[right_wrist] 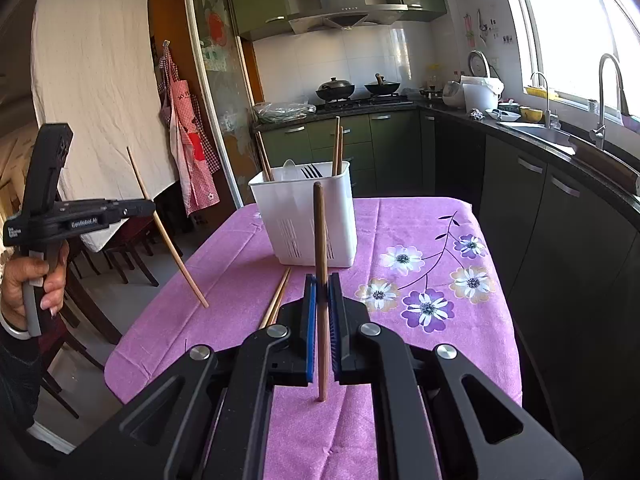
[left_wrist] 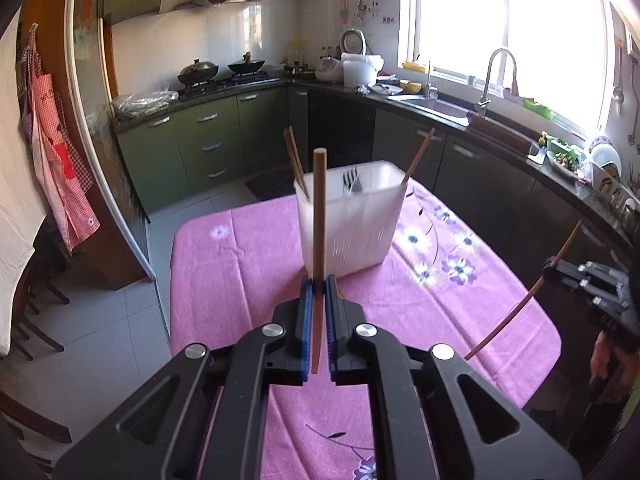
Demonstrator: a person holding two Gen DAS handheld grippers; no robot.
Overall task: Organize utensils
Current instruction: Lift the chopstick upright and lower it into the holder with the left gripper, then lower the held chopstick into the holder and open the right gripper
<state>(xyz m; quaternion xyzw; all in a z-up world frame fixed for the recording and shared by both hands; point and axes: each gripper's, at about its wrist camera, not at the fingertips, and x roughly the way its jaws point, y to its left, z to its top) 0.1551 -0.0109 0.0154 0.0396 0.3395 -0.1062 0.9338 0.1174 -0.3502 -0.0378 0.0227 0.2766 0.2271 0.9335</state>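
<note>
A white utensil holder [left_wrist: 348,216] stands on the pink tablecloth; it also shows in the right wrist view [right_wrist: 306,216]. It holds several chopsticks and a dark fork [left_wrist: 352,182]. My left gripper [left_wrist: 319,284] is shut on a wooden chopstick [left_wrist: 319,216], held upright above the table. My right gripper [right_wrist: 323,280] is shut on a darker chopstick [right_wrist: 320,240], also upright. Each gripper shows in the other's view, the right one at the right edge [left_wrist: 550,270] and the left one at the left [right_wrist: 150,206]. Two chopsticks [right_wrist: 276,300] lie on the cloth in front of the holder.
The table [right_wrist: 440,340] carries a pink flowered cloth. Dark chairs [right_wrist: 128,252] stand to its left. Green cabinets, a stove with two woks [left_wrist: 220,70] and a sink counter [left_wrist: 440,104] run along the far walls.
</note>
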